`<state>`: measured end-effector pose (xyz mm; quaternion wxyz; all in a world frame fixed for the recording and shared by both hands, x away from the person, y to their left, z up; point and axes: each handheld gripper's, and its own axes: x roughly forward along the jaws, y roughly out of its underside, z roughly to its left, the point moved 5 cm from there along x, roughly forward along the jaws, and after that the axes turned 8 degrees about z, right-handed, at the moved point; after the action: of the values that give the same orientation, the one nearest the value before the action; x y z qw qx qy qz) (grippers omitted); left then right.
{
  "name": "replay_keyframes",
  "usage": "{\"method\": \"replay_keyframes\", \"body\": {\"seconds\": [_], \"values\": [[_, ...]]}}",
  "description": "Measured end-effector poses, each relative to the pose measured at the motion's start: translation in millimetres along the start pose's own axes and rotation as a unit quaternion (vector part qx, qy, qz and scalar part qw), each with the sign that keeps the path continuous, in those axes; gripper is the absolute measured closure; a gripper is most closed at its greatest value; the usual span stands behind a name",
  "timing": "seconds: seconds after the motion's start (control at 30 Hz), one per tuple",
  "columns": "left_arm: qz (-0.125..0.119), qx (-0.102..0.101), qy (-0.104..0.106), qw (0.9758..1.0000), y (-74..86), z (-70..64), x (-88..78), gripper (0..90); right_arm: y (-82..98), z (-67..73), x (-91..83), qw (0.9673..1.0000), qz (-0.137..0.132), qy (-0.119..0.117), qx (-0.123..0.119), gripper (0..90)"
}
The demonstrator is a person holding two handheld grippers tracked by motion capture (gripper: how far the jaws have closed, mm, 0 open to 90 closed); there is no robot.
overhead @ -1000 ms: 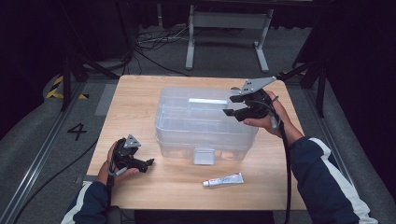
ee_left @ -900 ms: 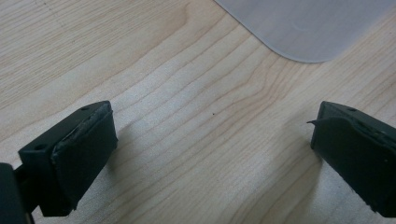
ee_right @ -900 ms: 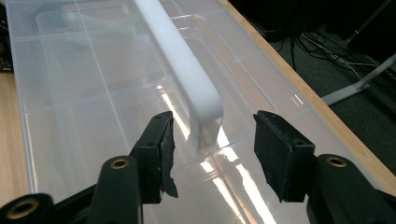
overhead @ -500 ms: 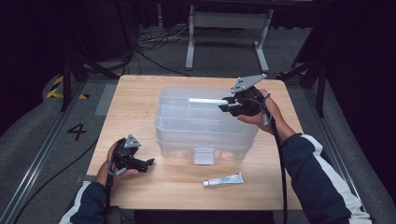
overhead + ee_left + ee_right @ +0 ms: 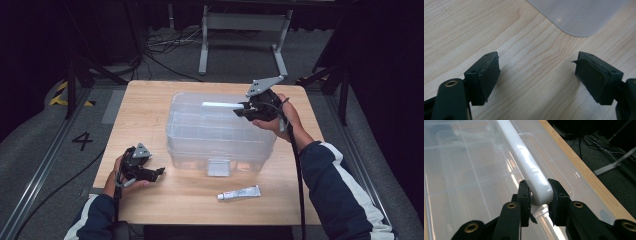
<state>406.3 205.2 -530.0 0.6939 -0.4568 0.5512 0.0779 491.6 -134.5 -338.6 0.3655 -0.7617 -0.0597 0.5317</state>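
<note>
Since a second ago, right gripper (image 5: 538, 195) has shifted onto the white handle (image 5: 220, 105) atop the clear storage box (image 5: 220, 135), table centre; its jaws have just been closing and now pinch it. Left gripper (image 5: 148, 172), seven o'clock, half-open, empty. Lifting remains.

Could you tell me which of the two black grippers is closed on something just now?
The right gripper, clamped on the clear plastic box's white handle; the left gripper gapes over bare wooden table.

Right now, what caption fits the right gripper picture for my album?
The right gripper pinches the end of the white handle on the clear plastic box's lid.
</note>
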Motion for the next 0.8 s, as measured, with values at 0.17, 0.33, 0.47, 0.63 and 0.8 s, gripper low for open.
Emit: {"method": "replay_keyframes", "body": {"seconds": [0.17,0.33,0.47,0.63,0.8], "values": [[-0.035,0.008,-0.011,0.9993,-10.1,-1.6,-13.6,35.4,-4.5,-5.4,-1.2,0.9999,-0.001,-0.003,0.012,73.1],[-0.06,0.014,-0.014,0.998,-21.3,-2.7,-25.5,53.5,-9.9,-11.5,-2.0,0.9997,0.002,-0.003,0.024,72.6],[-0.093,0.026,-0.006,0.9953,-29.7,-6.8,-37.2,72.0,-13.2,-15.5,-2.5,0.9996,0.006,-0.005,0.027,72.3],[-0.11,0.045,-0.011,0.9928,-37.5,-12.4,-47.6,85.7,-18.3,-21.0,-2.9,0.9993,0.015,-0.006,0.034,71.8],[-0.131,0.044,-0.009,0.9904,-45.4,-14.4,-54.3,89.7,-22.6,-25.3,-3.0,0.9991,0.023,-0.007,0.035,71.4]]}}
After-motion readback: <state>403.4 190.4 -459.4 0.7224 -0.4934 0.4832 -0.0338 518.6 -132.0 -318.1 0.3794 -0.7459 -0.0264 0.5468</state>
